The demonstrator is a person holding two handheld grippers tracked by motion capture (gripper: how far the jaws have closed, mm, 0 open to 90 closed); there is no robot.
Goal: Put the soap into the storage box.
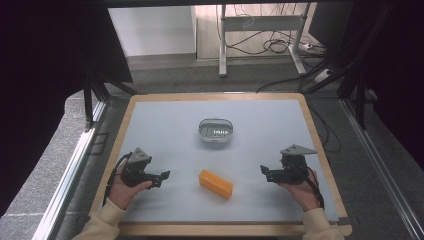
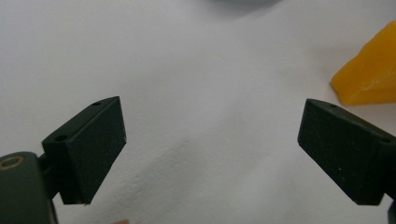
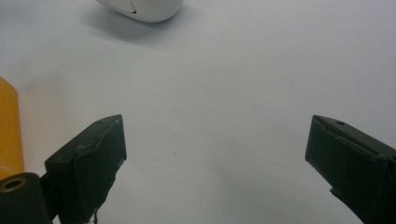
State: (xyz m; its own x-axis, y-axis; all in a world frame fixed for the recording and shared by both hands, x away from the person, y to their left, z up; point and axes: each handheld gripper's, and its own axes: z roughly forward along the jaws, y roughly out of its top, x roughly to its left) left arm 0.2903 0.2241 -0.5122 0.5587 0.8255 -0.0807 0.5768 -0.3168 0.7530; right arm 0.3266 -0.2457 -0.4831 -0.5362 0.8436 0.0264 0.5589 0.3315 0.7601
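Observation:
An orange block (image 1: 216,183) lies near the front middle of the white table mat (image 1: 260,135). Behind it, at the mat's centre, sits a small oval white container (image 1: 216,131) with its inside showing. My left gripper (image 1: 164,178) rests low at the front left, held by a hand, jaws wide apart and pointing toward the block. In the left gripper view the left gripper (image 2: 212,154) is open over bare mat, with the orange block (image 2: 369,70) at the upper right. My right gripper (image 1: 265,172) sits at the front right, open (image 3: 217,163), orange block (image 3: 9,130) at its left edge, white container (image 3: 142,8) at top.
The mat lies on a wood-edged table (image 1: 320,150). Beyond the far edge stand a metal desk frame (image 1: 260,35) and loose cables (image 1: 280,47) on the floor. Dark curtains flank both sides.

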